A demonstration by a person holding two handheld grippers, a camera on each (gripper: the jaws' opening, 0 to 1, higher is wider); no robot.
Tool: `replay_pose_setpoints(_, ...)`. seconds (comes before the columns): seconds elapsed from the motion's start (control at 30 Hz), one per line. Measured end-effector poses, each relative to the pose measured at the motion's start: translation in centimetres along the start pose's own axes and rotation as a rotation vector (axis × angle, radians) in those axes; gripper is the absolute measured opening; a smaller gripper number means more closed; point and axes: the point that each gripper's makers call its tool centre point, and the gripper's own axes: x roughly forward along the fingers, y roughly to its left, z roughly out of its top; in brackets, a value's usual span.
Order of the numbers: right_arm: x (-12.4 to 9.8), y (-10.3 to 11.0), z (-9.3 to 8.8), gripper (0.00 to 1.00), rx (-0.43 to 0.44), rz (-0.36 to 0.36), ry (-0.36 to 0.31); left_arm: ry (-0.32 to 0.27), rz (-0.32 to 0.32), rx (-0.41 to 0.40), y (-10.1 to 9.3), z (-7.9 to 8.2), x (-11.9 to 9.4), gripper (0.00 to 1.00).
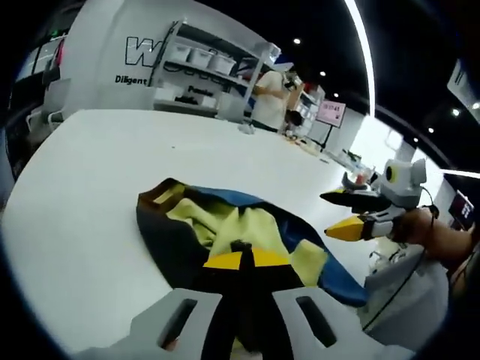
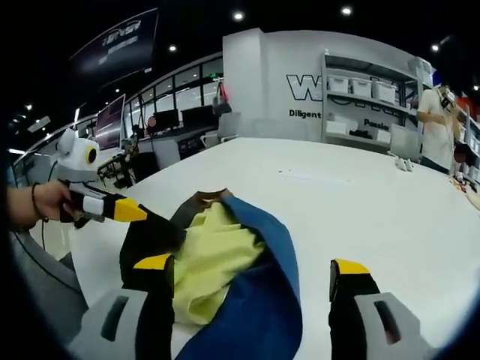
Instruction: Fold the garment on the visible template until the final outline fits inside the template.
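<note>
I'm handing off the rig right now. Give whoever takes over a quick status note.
Left gripper: shut on the garment's black edge.
Right gripper: open, jaws either side of the garment's blue part, gripping nothing.
Garment: bunched on the white table, yellow lining showing, blue and black outside. I can't make out a template outline in either view.
Done: nothing folded flat yet.
Left: spread it, fold it neatly, check it against the template.

Bare table [image 2: 360, 202] lies open beyond the bunched garment [image 2: 225, 262]; far clutter looks distant.
</note>
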Motion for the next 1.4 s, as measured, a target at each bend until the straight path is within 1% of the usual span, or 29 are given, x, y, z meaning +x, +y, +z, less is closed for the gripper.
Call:
replay_pose_setpoints(0.07,0.0,0.1,0.2,0.82,-0.004,0.001,-0.005,-0.02,0.025,-0.001,0.0,0.5,-0.8,0.0)
replay_pose_setpoints(0.23,0.4,0.8,0.1,0.82,-0.027,0.024,0.01,-0.052,0.013,-0.024,-0.4,1.2,-2.3,0.0)
replay_pose_setpoints(0.27,0.5,0.8,0.1,0.83,-0.028,0.025,0.015,-0.056,0.01,-0.027,-0.6,1.3,-2.6,0.0)
replay_pose_setpoints(0.3,0.7,0.7,-0.1,0.86,-0.028,0.015,0.032,-0.065,0.002,-0.031,-0.8,1.5,-3.1,0.0)
replay_pose_setpoints(0.33,0.9,0.9,-0.2,0.87,-0.05,0.026,0.046,-0.071,-0.002,-0.035,-1.0,1.6,-3.3,0.0)
replay_pose_setpoints(0.4,1.2,1.5,-0.2,0.81,-0.078,0.054,0.061,-0.08,-0.006,-0.039,-1.3,1.8,-4.1,0.0)
replay_pose_setpoints(0.43,1.4,1.8,-0.1,0.8,-0.083,0.062,0.061,-0.084,-0.007,-0.04,-1.4,1.8,-4.3,0.0)
replay_pose_setpoints(0.47,1.5,1.8,0.0,0.82,-0.079,0.053,0.063,-0.086,-0.007,-0.042,-1.5,1.9,-4.6,0.0)
replay_pose_setpoints(0.5,1.8,1.8,0.0,0.86,-0.085,0.046,0.065,-0.089,0.002,-0.043,-1.5,1.9,-4.9,0.0)
replay_pose_setpoints(0.53,1.8,1.9,0.0,0.87,-0.09,0.049,0.066,-0.098,0.024,-0.025,-1.3,2.0,-5.2,0.0)
replay_pose_setpoints(0.6,2.1,2.2,0.1,0.83,-0.105,0.065,0.074,-0.098,0.034,-0.011,-1.6,1.9,-5.9,0.0)
replay_pose_setpoints(0.67,2.3,2.2,0.2,0.86,-0.106,0.05,0.076,-0.112,0.039,-0.018,-1.8,1.9,-6.5,0.0)
replay_pose_setpoints(0.73,2.5,2.5,0.2,0.8,-0.125,0.065,0.087,-0.124,0.042,-0.037,-1.8,1.9,-6.9,0.0)
replay_pose_setpoints(0.8,2.7,3.0,0.2,0.76,-0.126,0.078,0.095,-0.128,0.051,-0.044,-1.8,1.7,-7.4,0.0)
replay_pose_setpoints(0.83,2.7,3.1,0.1,0.72,-0.128,0.083,0.098,-0.129,0.054,-0.046,-1.8,1.7,-7.5,0.0)
replay_pose_setpoints(0.87,2.9,3.9,-0.4,0.69,-0.15,0.118,0.127,-0.135,0.075,-0.061,-1.4,1.5,-7.9,0.0)
replay_pose_setpoints(0.9,3.1,4.2,-0.5,0.66,-0.147,0.122,0.129,-0.14,0.083,-0.065,-1.3,1.4,-8.1,0.0)
replay_pose_setpoints(0.93,3.2,4.5,-0.6,0.64,-0.151,0.137,0.137,-0.143,0.089,-0.069,-1.2,1.3,-8.3,0.0)
replay_pose_setpoints(1.0,3.4,6.1,-1.5,0.59,-0.173,0.2,0.179,-0.141,0.093,-0.088,-1.3,0.8,-8.7,0.0)
replay_pose_setpoints(1.03,3.5,6.5,-1.7,0.57,-0.178,0.212,0.189,-0.139,0.095,-0.091,-1.3,0.6,-8.8,0.0)
replay_pose_setpoints(1.07,3.5,6.7,-1.7,0.55,-0.179,0.218,0.193,-0.122,0.088,-0.089,-1.4,0.3,-8.8,0.0)
replay_pose_setpoints(1.1,3.6,7.4,-2.1,0.53,-0.173,0.232,0.201,-0.101,0.085,-0.092,-1.5,-0.1,-8.9,0.0)
replay_pose_setpoints(1.17,3.7,8.1,-2.6,0.5,-0.166,0.248,0.211,-0.093,0.085,-0.077,-1.7,-0.3,-9.1,0.0)
replay_pose_setpoints(1.23,3.8,8.6,-3.5,0.48,-0.166,0.257,0.236,-0.084,0.095,-0.054,-1.8,-0.5,-9.4,0.0)
replay_pose_setpoints(1.33,4.1,9.3,-4.3,0.46,-0.178,0.28,0.268,-0.071,0.102,-0.047,-1.8,-0.8,-9.6,0.0)
replay_pose_setpoints(1.4,4.4,9.4,-4.6,0.42,-0.18,0.284,0.284,-0.063,0.102,-0.048,-1.8,-1.0,-9.7,0.0)
